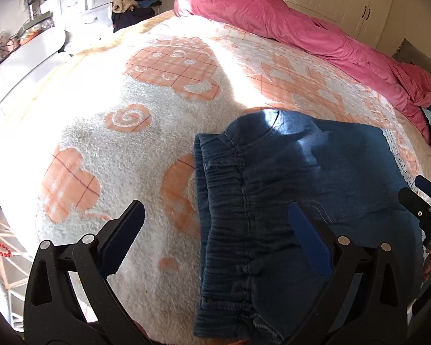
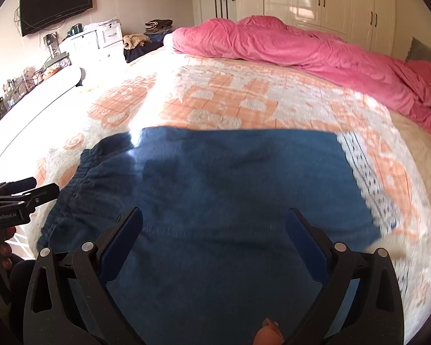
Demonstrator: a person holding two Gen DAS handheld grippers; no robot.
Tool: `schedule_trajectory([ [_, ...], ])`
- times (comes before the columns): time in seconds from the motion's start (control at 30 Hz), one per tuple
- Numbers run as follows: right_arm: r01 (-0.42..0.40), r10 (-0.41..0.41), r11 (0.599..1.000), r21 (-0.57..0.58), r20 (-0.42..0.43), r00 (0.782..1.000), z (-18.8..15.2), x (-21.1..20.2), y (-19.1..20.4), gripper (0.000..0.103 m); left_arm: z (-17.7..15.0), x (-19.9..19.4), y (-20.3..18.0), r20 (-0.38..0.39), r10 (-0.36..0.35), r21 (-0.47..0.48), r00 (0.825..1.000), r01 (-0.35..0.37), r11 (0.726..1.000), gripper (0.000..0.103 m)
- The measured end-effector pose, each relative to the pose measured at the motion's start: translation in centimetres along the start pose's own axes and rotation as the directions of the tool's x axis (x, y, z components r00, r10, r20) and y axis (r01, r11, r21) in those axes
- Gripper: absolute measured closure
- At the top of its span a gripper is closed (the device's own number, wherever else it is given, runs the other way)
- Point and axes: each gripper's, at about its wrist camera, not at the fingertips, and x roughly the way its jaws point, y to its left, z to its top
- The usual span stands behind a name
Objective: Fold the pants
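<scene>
Dark blue pants [image 1: 301,178] lie folded on the bed, their elastic waistband toward the left; they also fill the middle of the right wrist view [image 2: 215,189]. My left gripper [image 1: 215,212] is open and empty, hovering over the waistband edge, its right finger over the cloth. My right gripper [image 2: 214,215] is open and empty above the near part of the pants. Each gripper shows at the other view's edge: the right one [image 1: 422,201] and the left one [image 2: 23,192].
The bed has a white and orange fleece blanket [image 1: 115,149]. A pink duvet [image 1: 301,28] is heaped along the far side. A white dresser [image 1: 83,8], a wall TV [image 2: 54,0] and wardrobes [image 2: 330,0] stand beyond.
</scene>
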Motion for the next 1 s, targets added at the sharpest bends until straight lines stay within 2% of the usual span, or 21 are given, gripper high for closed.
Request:
schedule_trajectory([
  [0.2, -0.036, 0.034, 0.998, -0.047, -0.034, 0.999, 2.8, 3.2, -0.1, 0.004, 2.3, 2.3, 1.7, -0.016, 0.005, -0.011, 1.0, -0.005, 1.0, 0.009],
  [0.4, -0.08, 0.072, 0.992, -0.098, -0.077, 0.994, 4.8, 6.2, 0.4, 0.004, 4.1, 5.4, 1.7, -0.049, 0.011, 0.04, 0.999, -0.009, 0.999, 0.009],
  [0.43, -0.1, 0.089, 0.99, -0.098, -0.11, 0.99, 5.2, 7.2, 0.4, 0.004, 4.3, 6.0, 1.6, -0.056, 0.009, 0.056, 0.998, -0.006, 0.998, 0.009],
  [0.57, -0.105, 0.088, 0.988, -0.111, -0.149, 0.985, 5.9, 9.3, 0.5, 0.004, 5.2, 8.1, 1.0, -0.08, -0.039, 0.096, 0.996, 0.047, 0.994, 0.009],
  [0.7, -0.085, 0.058, 0.976, -0.201, -0.138, 0.989, 6.8, 10.5, 1.2, 0.004, 5.8, 9.9, 0.8, -0.106, -0.085, 0.082, 0.991, 0.094, 0.992, 0.012],
  [0.8, -0.074, 0.043, 0.964, -0.257, -0.124, 0.991, 7.5, 11.3, 1.8, 0.004, 5.8, 10.5, 0.6, -0.092, -0.086, 0.109, 0.992, 0.096, 0.989, 0.037],
  [0.87, -0.061, 0.027, 0.954, -0.293, -0.117, 0.993, 7.9, 11.9, 2.3, 0.004, 5.7, 10.4, 0.5, -0.084, -0.103, 0.136, 0.991, 0.114, 0.984, 0.063],
  [0.9, -0.06, 0.025, 0.95, -0.306, -0.116, 0.993, 8.0, 12.1, 2.5, 0.004, 5.6, 10.2, 0.3, -0.081, -0.128, 0.14, 0.988, 0.138, 0.98, 0.067],
  [1.0, -0.073, 0.039, 0.941, -0.33, -0.11, 0.993, 8.5, 12.6, 3.0, 0.004, 5.3, 9.4, -0.3, -0.048, -0.109, 0.182, 0.993, 0.116, 0.976, 0.071],
])
